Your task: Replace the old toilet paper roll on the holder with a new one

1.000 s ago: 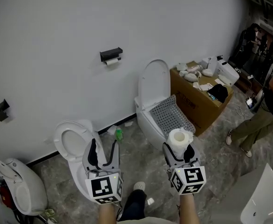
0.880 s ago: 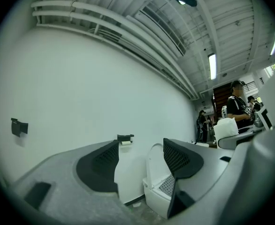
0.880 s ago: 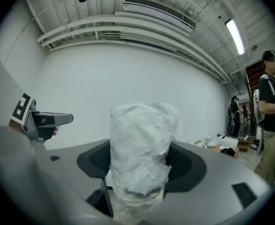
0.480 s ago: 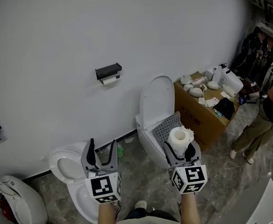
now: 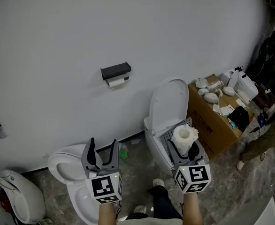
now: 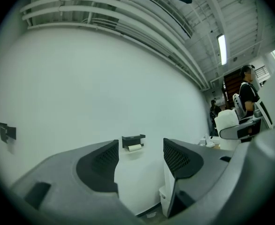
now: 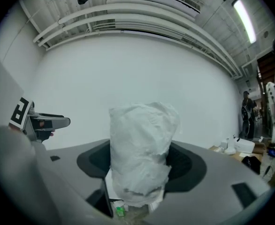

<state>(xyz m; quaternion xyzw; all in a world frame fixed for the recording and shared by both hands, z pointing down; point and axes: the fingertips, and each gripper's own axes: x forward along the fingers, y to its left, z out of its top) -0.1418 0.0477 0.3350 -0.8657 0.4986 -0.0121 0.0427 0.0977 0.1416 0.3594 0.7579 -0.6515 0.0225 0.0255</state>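
The left gripper [image 5: 103, 146] has its two jaws spread wide with nothing between them, and it points level at the white wall. Just below it is a low toilet [image 5: 54, 161], so watch your feet there. Up on the wall, a bit to the right, is the black holder [image 5: 115, 71]. The old roll [image 5: 117, 82] hangs under it and looks small. The holder is well apart from both grippers, so I think the job now is to get close. Further right, the right gripper [image 5: 187, 150] is pinching the new roll [image 5: 184, 136], which stands upright between its jaws. To do this well, walk straight up to the holder and aim the empty left gripper at the old roll first. Hold the new roll softly so it does not squash or slip.
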